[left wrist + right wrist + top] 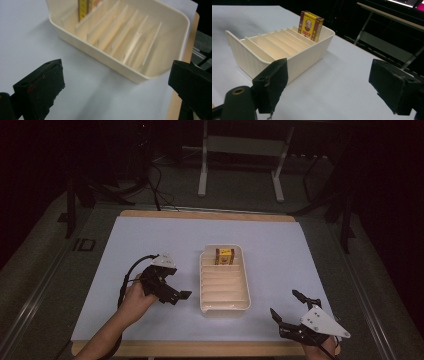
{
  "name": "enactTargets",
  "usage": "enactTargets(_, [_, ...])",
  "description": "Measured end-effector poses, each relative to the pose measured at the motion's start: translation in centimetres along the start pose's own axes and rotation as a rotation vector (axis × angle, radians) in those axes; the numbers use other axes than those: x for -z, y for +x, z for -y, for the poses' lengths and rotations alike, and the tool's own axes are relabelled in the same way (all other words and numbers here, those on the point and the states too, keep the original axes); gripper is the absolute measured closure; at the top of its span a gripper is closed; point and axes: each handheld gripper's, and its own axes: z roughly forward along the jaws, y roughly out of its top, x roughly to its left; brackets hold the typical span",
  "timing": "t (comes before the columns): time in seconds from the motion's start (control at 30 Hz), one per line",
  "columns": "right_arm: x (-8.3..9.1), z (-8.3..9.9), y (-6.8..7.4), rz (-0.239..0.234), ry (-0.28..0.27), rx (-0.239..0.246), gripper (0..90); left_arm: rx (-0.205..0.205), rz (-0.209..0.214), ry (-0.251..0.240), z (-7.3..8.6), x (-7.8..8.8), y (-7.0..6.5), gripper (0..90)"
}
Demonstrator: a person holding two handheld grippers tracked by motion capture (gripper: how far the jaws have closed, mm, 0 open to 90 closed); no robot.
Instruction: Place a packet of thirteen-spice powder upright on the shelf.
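Observation:
A cream tray (225, 308) with several divider slots lies in the middle of the white mat. A small yellow and red box (225, 256) stands upright in its farthest slot. My left gripper (177, 282) is held by a hand just left of the tray, open and empty. In the left gripper view its jaws stand wide apart, facing the tray's (100, 56) near corner, with the box (83, 8) at the top edge. My right gripper (284, 302) sits open at the mat's front right. Its view looks across bare mat to the tray (304, 60) and box (310, 25).
The white mat (150, 240) covers a wooden table whose edge (210, 348) shows at front and back. A metal stand (240, 165) rises behind the table on a dark floor. Bare mat lies around the tray on all sides.

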Motion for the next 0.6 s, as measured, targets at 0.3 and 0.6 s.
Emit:
enactTargets(0.3, [0.0, 0.0, 0.0, 0.002, 0.000, 0.002, 15.7, 0.013, 0.005, -0.015, 2.2, -0.5, -0.8, 0.3])
enactTargets(0.6, [0.1, 0.0, 0.0, 0.002, -0.005, 0.000, 15.7, 0.033, -0.027, -0.081, 4.0, -0.8, -1.1, 0.3])
